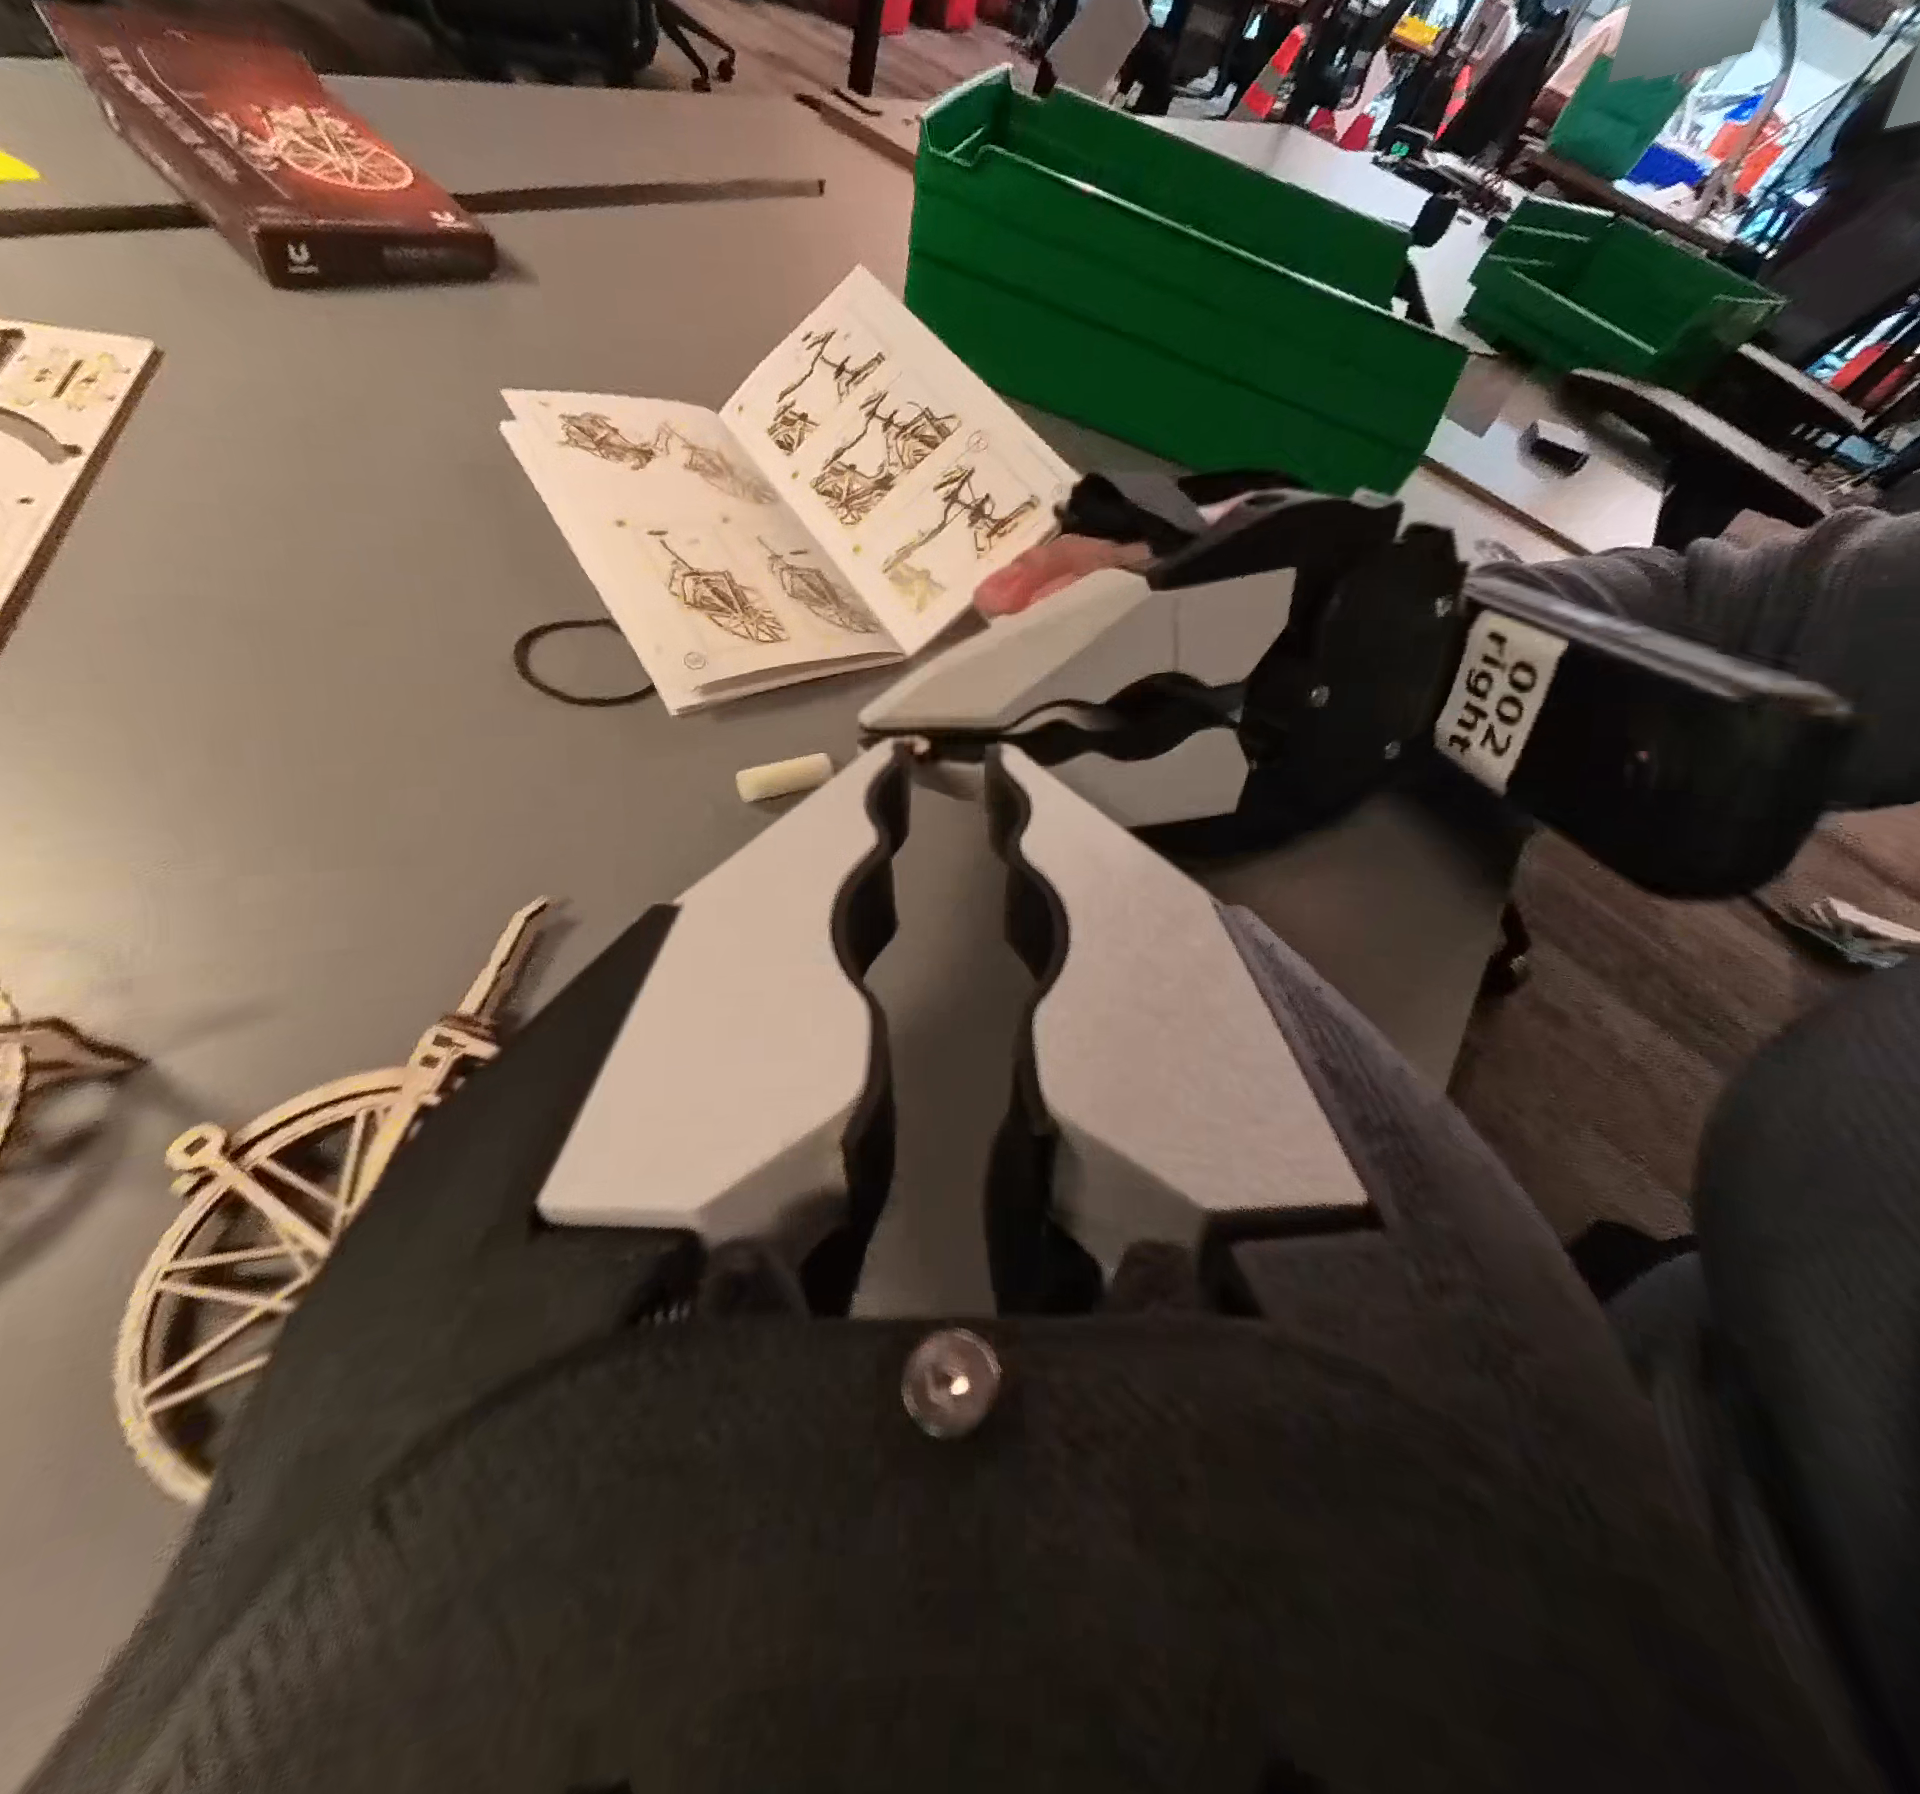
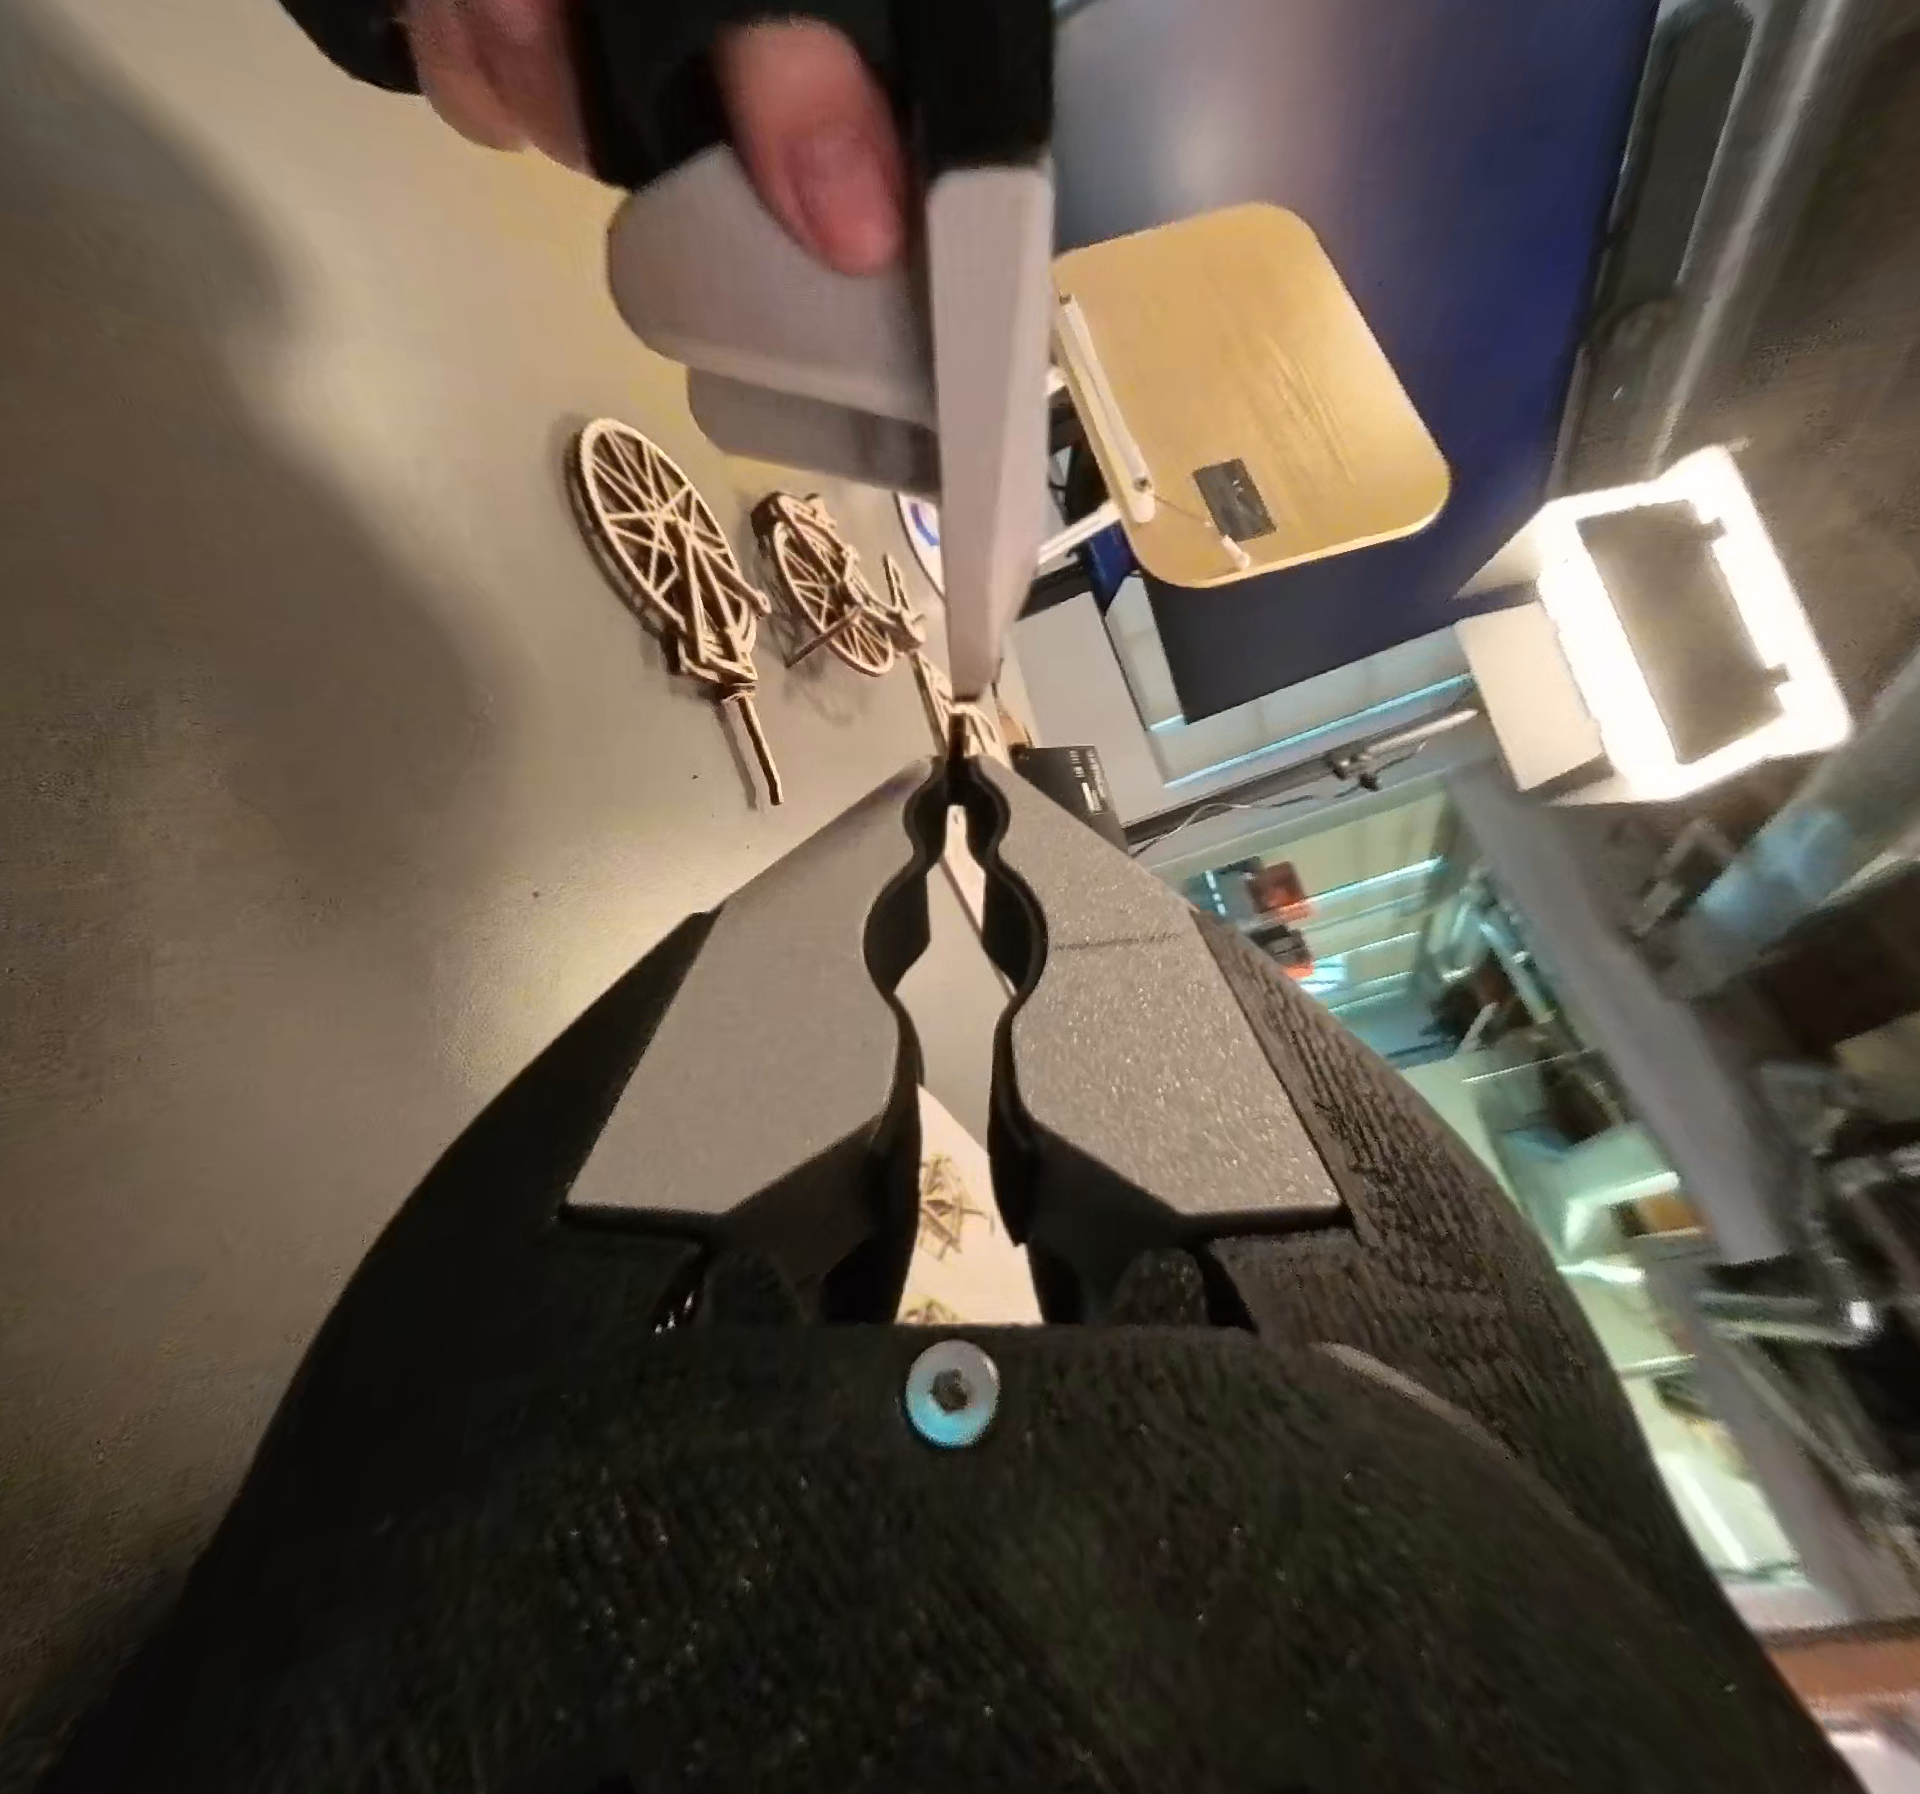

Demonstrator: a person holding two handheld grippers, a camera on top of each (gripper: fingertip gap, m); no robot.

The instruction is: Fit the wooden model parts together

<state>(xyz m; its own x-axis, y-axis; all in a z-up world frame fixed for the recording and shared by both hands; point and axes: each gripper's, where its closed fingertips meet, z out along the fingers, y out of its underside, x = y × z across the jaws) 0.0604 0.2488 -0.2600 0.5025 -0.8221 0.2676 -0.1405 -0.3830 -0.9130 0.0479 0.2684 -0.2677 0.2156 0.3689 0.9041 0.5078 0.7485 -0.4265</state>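
My left gripper [image 1: 943, 768] is open, with a narrow gap between its grey fingertips, just above the grey table [image 1: 364, 861]. My right gripper [image 1: 883, 728] comes in from the right, and its shut tips meet the left tips. In the right wrist view my right gripper [image 2: 951, 778] pinches a small tan wooden piece [image 2: 971, 726], partly hidden. My left gripper [image 2: 971, 679] points down onto that spot. A spoked wooden wheel with a fork [image 1: 239, 1256] lies on the table at the left. It also shows in the right wrist view [image 2: 665, 549], beside a second wooden sub-assembly [image 2: 831, 591].
An open instruction booklet [image 1: 769, 518], a black rubber band [image 1: 571, 664] and a small white cylinder [image 1: 784, 776] lie just beyond the tips. A dark kit box [image 1: 260, 134] and a cut-out wooden sheet [image 1: 52, 435] are at the left. Green bins [image 1: 1174, 310] stand at the back right. Both grippers' tips are close together, under 4 cm apart. From the right gripper's tips to the small white cylinder [image 1: 784, 776] is close to 8 centimeters.
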